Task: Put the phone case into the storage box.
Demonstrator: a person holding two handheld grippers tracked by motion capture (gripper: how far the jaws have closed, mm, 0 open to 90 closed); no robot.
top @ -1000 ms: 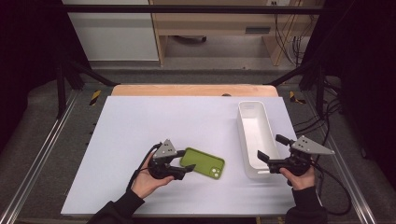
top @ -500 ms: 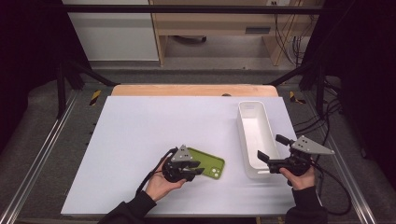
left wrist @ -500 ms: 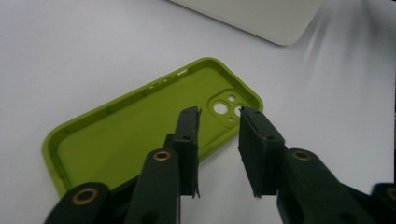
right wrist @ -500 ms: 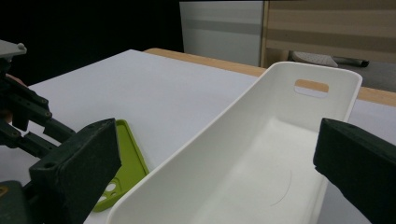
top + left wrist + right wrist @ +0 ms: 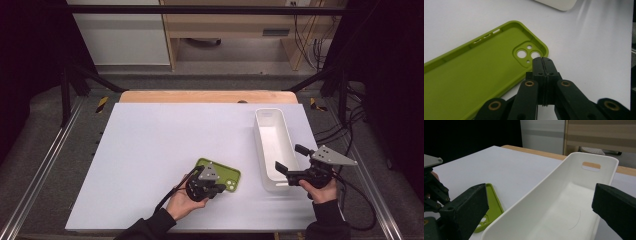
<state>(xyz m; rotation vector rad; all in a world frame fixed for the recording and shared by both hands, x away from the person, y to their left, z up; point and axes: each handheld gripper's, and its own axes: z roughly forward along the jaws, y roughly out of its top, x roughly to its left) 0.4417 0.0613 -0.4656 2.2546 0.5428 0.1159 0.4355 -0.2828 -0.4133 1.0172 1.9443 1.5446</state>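
Note:
A lime-green phone case lies inside-up on the white table, near the front and middle. My left gripper sits low over its near side. In the left gripper view its jaws have just been closing and now stand shut, pad against pad, with nothing visible between them. The left gripper's tips rest at the case's rim beside the camera cutout. My right gripper is open at the near end of a white bin. From the right gripper I look along the empty bin, with the case to its left.
The white table sheet has a wooden strip at its far edge. Metal rails run along both sides. Cables trail off to the right of the right hand. Shelving stands beyond the table.
My left gripper has moved right onto the green case and sunk toward it, and its jaws have closed. The right gripper and the bin have stayed where they were.

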